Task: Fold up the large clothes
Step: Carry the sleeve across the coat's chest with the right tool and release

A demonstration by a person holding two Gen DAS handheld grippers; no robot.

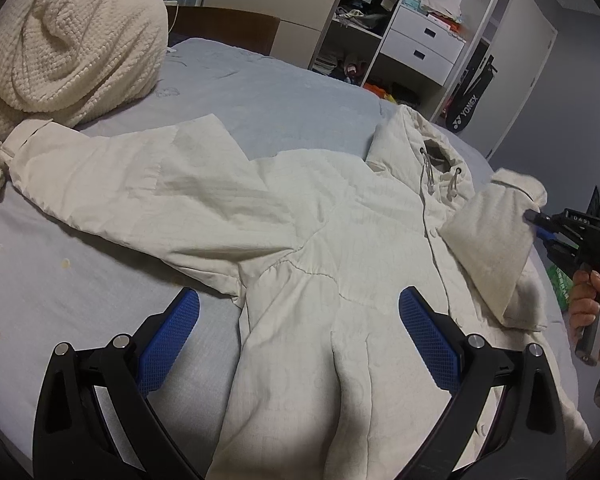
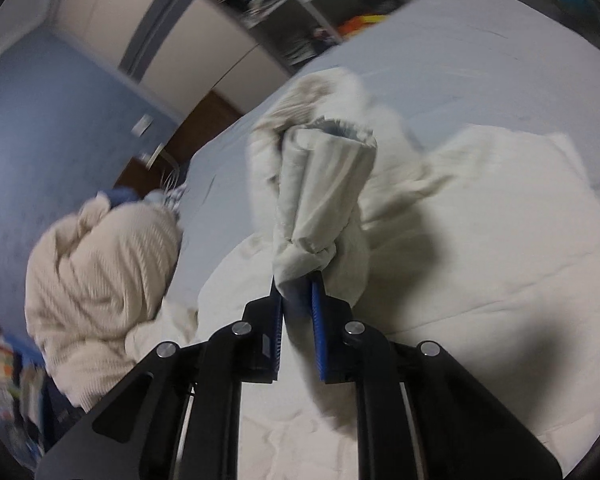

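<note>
I see a bed (image 1: 284, 92) under a pale blue sheet, with a blue wall, a brown headboard (image 1: 228, 28) and an open wardrobe (image 1: 388, 32) with white drawers beyond it. A cream knitted blanket (image 1: 72, 36) is heaped at the head of the bed. The white jacket (image 1: 308, 248) lies spread on the sheet, hood toward the wardrobe, one sleeve stretched out to touch the blanket.

My left gripper (image 1: 298, 338) hovers with its blue pads wide apart over the jacket's side, holding nothing. Only this view shows the whole jacket, a black racket bag (image 1: 470, 100) by the wardrobe, and my right hand (image 1: 592, 312) on its handle.

The right wrist view is blurred, but it alone shows my right gripper (image 2: 298, 280) clamped on the other sleeve (image 2: 324, 196) near its cuff, which is lifted above the jacket's body.
</note>
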